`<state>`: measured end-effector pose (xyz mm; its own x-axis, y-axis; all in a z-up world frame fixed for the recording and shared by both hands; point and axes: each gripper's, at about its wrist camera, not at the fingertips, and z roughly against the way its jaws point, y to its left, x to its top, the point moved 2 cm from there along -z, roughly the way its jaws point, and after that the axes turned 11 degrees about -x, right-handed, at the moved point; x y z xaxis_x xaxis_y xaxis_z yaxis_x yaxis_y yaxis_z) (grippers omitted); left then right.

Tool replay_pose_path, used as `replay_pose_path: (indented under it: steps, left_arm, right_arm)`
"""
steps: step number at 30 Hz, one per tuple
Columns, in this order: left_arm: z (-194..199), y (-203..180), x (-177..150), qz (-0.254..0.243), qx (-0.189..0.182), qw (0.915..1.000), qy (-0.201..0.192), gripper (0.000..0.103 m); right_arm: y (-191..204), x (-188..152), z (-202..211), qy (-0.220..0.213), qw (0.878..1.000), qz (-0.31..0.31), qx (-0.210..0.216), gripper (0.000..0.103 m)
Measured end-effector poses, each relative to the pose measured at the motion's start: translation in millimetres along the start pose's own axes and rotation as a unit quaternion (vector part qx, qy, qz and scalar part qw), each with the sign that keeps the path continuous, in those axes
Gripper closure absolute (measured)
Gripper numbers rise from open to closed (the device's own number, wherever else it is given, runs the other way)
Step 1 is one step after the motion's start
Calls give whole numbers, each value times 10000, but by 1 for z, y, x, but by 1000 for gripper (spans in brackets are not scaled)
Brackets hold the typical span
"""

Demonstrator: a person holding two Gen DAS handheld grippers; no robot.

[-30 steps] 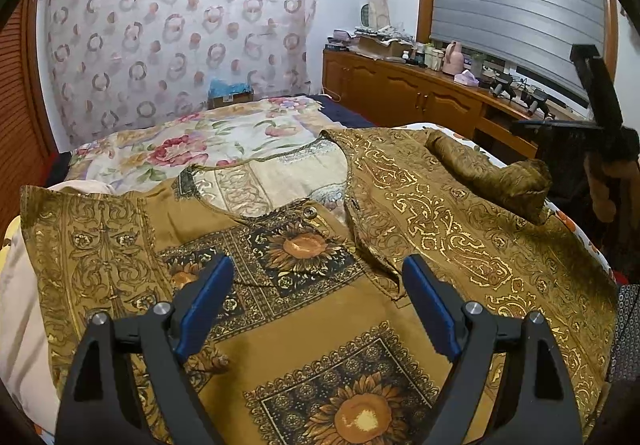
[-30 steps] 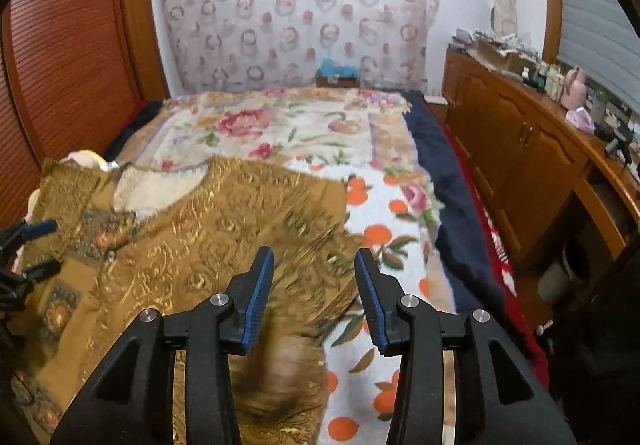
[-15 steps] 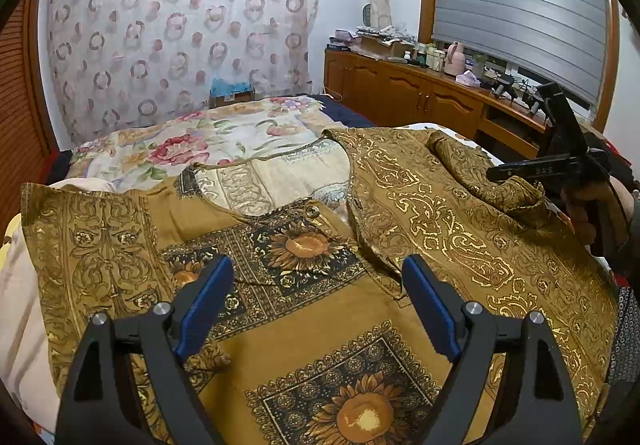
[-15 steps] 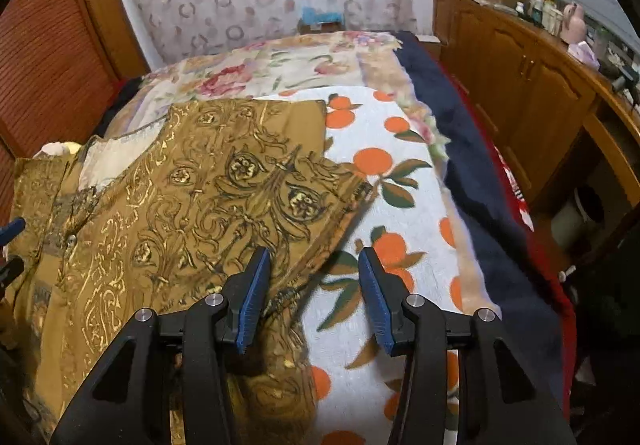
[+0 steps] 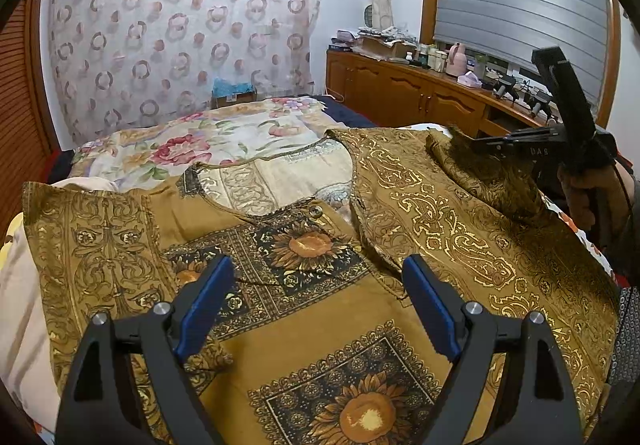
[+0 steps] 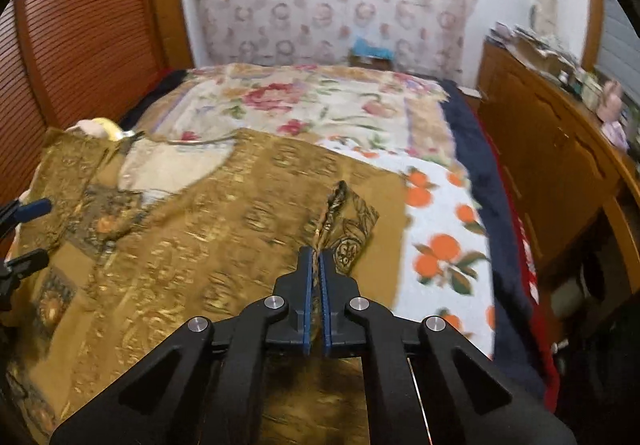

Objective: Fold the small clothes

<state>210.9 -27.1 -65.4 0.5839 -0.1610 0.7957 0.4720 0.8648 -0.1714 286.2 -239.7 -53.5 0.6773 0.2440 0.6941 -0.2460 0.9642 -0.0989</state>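
The right tool [image 6: 316,257], with letters too blurry to read, pinched the sleeve [image 6: 344,217] of the gold shirt [image 5: 360,309] spread on the bed [image 6: 440,221], the left tool [image 5: 316,301] stood wide open above it, and bare bed lay beyond.

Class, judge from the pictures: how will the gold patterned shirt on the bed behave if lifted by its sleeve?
Probably floppy: the shirt drapes and bunches where the right gripper pinches its sleeve. Likely light, since that thin pinch raises a fold. It may trail rather than lift whole.
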Motion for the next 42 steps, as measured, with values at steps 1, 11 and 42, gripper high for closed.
replay_pose_path:
  steps: [1, 11, 42]
  left_arm:
    - [0, 1, 0, 8, 4, 10000, -5, 16]
    - [-6, 8, 0, 140, 34, 9999, 44, 16]
    - [64, 146, 26, 1147, 1725, 9783, 61, 16]
  right_arm:
    - [6, 4, 0, -43, 9999, 62, 107, 102]
    - [60, 29, 4, -311, 9945, 529, 848, 93]
    - [-25, 3, -65, 284, 9991, 306, -52, 50]
